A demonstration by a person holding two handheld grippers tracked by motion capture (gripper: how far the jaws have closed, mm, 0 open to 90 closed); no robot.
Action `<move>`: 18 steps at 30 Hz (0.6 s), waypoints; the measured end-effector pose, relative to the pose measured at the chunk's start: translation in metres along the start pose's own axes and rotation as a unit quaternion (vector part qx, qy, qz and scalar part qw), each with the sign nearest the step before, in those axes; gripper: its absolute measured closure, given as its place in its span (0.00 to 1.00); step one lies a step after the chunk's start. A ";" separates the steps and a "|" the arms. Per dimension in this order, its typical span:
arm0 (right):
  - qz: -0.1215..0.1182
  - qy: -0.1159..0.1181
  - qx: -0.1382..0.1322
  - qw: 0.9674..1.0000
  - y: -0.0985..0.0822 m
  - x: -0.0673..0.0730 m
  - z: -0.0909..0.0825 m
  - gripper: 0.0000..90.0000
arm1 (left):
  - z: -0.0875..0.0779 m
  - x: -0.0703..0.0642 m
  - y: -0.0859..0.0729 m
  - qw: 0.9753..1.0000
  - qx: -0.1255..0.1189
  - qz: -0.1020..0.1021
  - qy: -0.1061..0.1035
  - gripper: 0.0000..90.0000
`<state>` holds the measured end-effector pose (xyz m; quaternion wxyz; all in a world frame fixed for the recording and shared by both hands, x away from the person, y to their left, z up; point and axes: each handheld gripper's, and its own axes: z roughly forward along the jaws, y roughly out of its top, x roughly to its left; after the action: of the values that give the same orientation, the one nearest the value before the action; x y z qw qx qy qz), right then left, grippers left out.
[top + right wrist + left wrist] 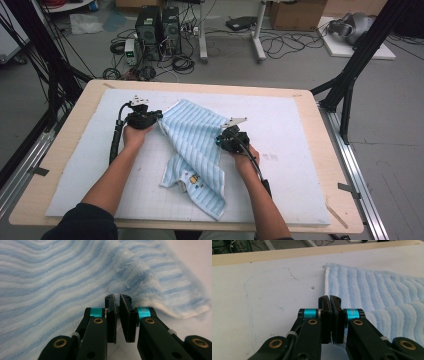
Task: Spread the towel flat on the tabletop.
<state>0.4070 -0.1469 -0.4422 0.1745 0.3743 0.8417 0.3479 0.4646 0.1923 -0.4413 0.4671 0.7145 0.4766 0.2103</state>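
Note:
A light blue striped towel (195,140) lies rumpled and partly folded on the white mat, with a small embroidered patch (192,178) near its front end. My left gripper (157,116) is at the towel's left edge. In the left gripper view its jaws (329,298) are pressed together where the white hem of the towel (382,295) meets them. My right gripper (220,139) is at the towel's right edge. In the right gripper view its jaws (117,297) are closed to a thin gap, pinching a raised fold of the towel (62,277).
A white foam mat (300,125) covers most of the wooden table (325,220). Bare mat lies left and right of the towel. Beyond the far edge, computer towers (159,25) and cables sit on the floor. Black frame posts (350,75) stand at the right.

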 end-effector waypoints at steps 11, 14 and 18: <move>0.006 -0.115 -0.009 0.993 0.017 -0.046 0.013 0.94 | 0.011 -0.018 -0.001 0.999 -0.017 0.025 -0.038 0.96; 0.019 -0.161 -0.009 0.987 0.024 -0.054 0.013 0.94 | 0.013 -0.021 -0.002 0.999 -0.017 0.021 -0.035 0.85; 0.050 -0.154 -0.015 0.987 0.020 -0.059 0.009 0.85 | 0.010 -0.015 -0.003 0.999 -0.007 -0.018 -0.043 0.55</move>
<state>0.4611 -0.1774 -0.4319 0.2898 0.4624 0.7798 0.3068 0.4640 0.1745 -0.4466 0.4960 0.7109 0.4671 0.1744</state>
